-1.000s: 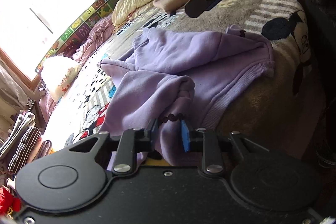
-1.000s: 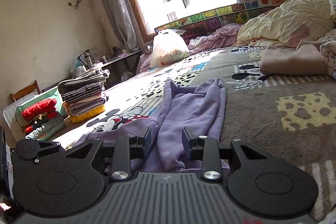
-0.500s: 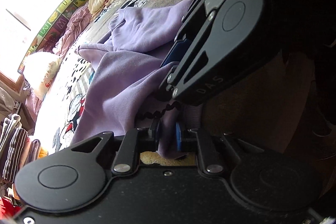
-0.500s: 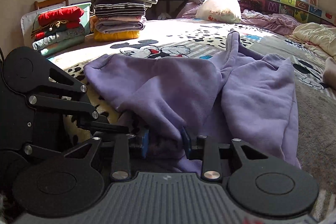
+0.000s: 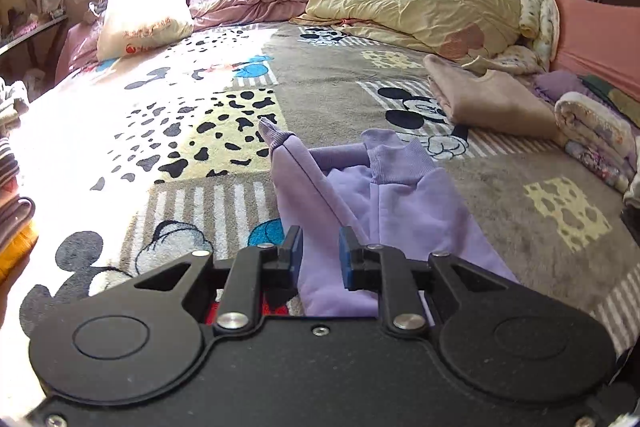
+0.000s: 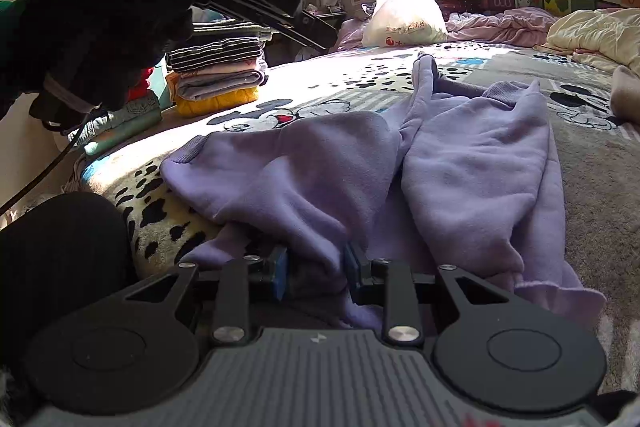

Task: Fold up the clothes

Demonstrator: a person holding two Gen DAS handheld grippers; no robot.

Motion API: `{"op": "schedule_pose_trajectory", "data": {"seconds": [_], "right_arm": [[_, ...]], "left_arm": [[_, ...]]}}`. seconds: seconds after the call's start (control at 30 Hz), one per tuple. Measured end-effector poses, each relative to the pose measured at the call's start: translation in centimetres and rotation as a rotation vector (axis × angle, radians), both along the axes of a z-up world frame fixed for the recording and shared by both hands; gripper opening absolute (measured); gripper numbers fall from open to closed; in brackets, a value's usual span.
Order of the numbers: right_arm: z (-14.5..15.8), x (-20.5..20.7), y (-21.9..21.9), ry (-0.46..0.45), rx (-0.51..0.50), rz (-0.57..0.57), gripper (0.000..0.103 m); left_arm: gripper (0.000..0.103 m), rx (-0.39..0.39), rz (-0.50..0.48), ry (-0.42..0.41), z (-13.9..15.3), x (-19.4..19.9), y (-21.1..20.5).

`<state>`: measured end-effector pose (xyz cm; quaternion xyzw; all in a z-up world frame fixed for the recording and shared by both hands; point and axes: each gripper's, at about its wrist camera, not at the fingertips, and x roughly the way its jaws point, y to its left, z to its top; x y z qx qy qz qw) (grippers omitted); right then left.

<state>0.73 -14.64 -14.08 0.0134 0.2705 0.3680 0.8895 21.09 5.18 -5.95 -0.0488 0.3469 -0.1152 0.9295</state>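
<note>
Left gripper [image 5: 319,253]: jaws opening, narrow gap, a fold of the purple sweatshirt [image 5: 384,203] lies between the blue pads (can't tell if they press on it). Right gripper [image 6: 316,269]: jaws closing on bunched purple fabric at lower centre, pads clamp it.

Sweatshirt is one piece, lilac fleece with ribbed cuffs and hem, crumpled, centre of both frames on the cartoon-print bed cover [image 5: 320,91]. In the right view one sleeve [image 6: 426,79] runs up toward the window.

One white plastic bag [image 5: 140,15] upper left, one cream quilt [image 5: 420,7] upper right, one folded beige garment [image 5: 480,99] right. One stack of folded clothes [image 6: 218,75], left in right view.
</note>
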Motion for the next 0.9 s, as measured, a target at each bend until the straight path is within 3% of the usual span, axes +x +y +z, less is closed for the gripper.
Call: {"op": "schedule_pose_trajectory", "data": {"seconds": [0.07,0.13,0.2,0.27,0.3,0.37,0.43,0.47,0.53,0.6,0.67,0.7,0.87,0.9], "right_arm": [[0.0,0.1,-0.3,0.013,0.019,0.007,0.03],[0.0,0.4,-0.6,0.023,0.039,0.019,0.03],[0.1,0.4,-0.7,0.028,0.056,0.039,0.03],[0.1,0.5,-0.8,0.036,0.065,0.051,0.03],[0.0,0.6,-0.9,0.044,0.073,0.056,0.03],[-0.2,0.8,-1.1,0.054,0.083,0.062,0.03],[-0.2,1.0,-1.4,0.061,0.093,0.065,0.03],[-0.3,1.0,-1.4,0.062,0.096,0.067,0.03],[-0.3,1.1,-1.4,0.062,0.099,0.072,0.03],[-0.4,1.1,-1.5,0.063,0.1,0.076,0.03],[-0.5,1.1,-1.5,0.064,0.103,0.076,0.03],[-0.5,1.1,-1.5,0.064,0.105,0.076,0.03],[-0.6,1.2,-1.4,0.066,0.111,0.076,0.03],[-0.6,1.2,-1.4,0.065,0.111,0.076,0.03]], "left_arm": [[0.035,-0.061,0.049,0.048,-1.0,3.4,0.1],[0.039,-0.092,0.089,0.077,-1.8,6.5,-0.1],[0.038,-0.062,0.108,0.071,-2.3,8.7,-0.8],[0.015,0.047,0.127,0.064,-2.8,10.2,-2.0],[0.011,0.094,0.137,0.054,-3.0,10.5,-2.5],[0.008,0.13,0.14,0.003,-2.3,10.0,-3.2],[0.008,0.219,0.156,-0.07,-1.5,8.8,-4.3],[0.008,0.215,0.163,-0.065,-1.5,8.8,-4.1],[0.01,0.167,0.184,-0.022,-1.6,9.4,-2.7],[0.019,0.086,0.217,0.049,-1.9,10.9,-0.5],[0.047,0.025,0.227,0.1,-1.7,12.6,0.9],[0.053,-0.013,0.218,0.133,-1.6,13.4,1.3],[0.055,-0.167,0.238,0.29,-2.9,18.3,3.3],[0.049,-0.2,0.217,0.32,-3.3,19.2,3.6]]}}
